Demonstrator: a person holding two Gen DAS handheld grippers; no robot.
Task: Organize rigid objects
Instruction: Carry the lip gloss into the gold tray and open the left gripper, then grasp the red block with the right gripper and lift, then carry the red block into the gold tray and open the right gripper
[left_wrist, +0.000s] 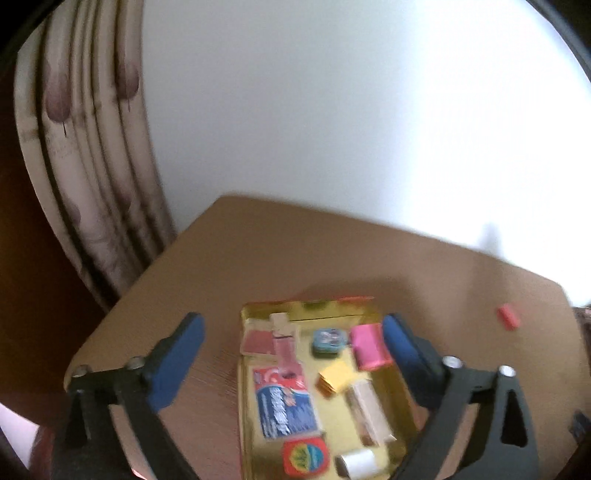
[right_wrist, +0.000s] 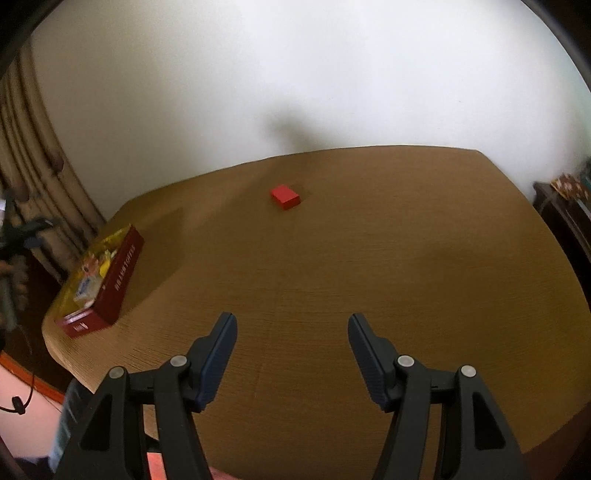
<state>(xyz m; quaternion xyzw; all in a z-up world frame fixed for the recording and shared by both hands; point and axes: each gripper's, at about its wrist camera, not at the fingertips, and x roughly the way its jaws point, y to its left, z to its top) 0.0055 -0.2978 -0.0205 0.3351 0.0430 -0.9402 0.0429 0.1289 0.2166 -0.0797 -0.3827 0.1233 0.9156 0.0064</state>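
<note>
Both tools empty, one red block left out on the bench

Left tool (left_wrist: 291, 332) hangs spread wide over the gold tray (left_wrist: 402, 398), which already holds a pink block (left_wrist: 369, 347), yellow block (left_wrist: 338, 376) and other small bits. Right tool (right_wrist: 291, 325) is partly open, gripping nothing; the red block (right_wrist: 284, 197) lies alone on the bench (right_wrist: 406, 258), well clear of the tray

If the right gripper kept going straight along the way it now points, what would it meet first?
Probably the bare table. The right gripper is open and empty, angled down at the wood. The red block lies farther on, slightly left; depth is hard to judge.
</note>
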